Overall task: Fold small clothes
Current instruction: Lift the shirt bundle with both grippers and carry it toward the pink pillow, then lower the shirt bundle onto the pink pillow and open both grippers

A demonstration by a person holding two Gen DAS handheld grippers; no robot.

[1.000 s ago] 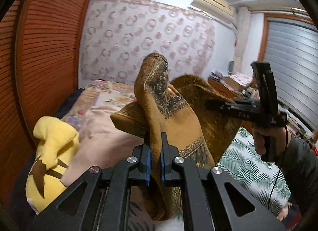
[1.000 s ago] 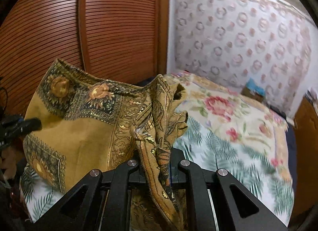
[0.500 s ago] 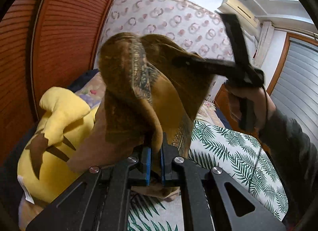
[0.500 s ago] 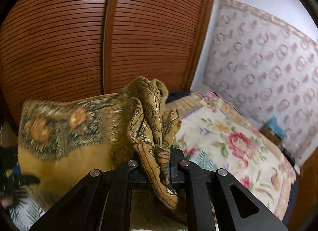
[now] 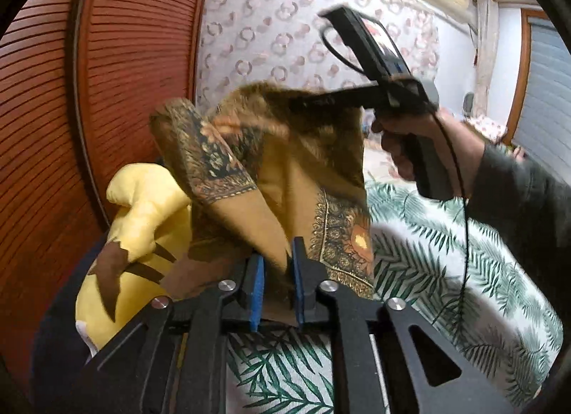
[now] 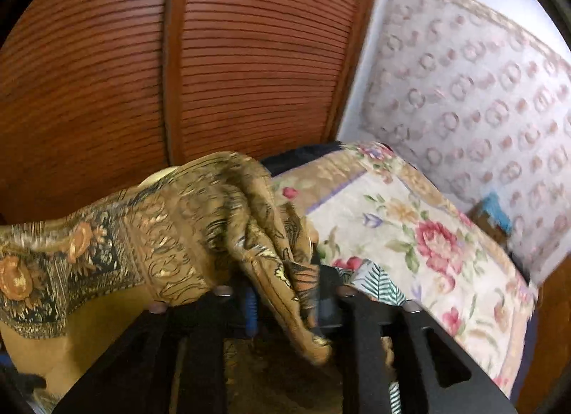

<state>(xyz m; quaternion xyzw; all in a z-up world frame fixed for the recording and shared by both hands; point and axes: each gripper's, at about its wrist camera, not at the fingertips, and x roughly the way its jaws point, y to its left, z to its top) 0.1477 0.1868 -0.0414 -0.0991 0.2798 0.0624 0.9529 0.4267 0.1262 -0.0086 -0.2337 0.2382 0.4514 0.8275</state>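
Observation:
A mustard-brown patterned cloth with dark ornate borders hangs in the air between both grippers, above the bed. My left gripper has its blue-padded jaws a little apart with the cloth's lower edge between them. My right gripper shows in the left wrist view, higher and further back, held by a hand, shut on the cloth's upper edge. In the right wrist view the cloth bunches over my right gripper and hides most of its fingers.
A bed with a palm-leaf sheet lies below. A yellow plush toy sits at the left by the slatted wooden wardrobe doors. A floral quilt covers the far end of the bed by the wallpapered wall.
Both grippers have swung left towards the wardrobe with the cloth. The right gripper has risen above the left one. The left jaws have opened slightly around the cloth.

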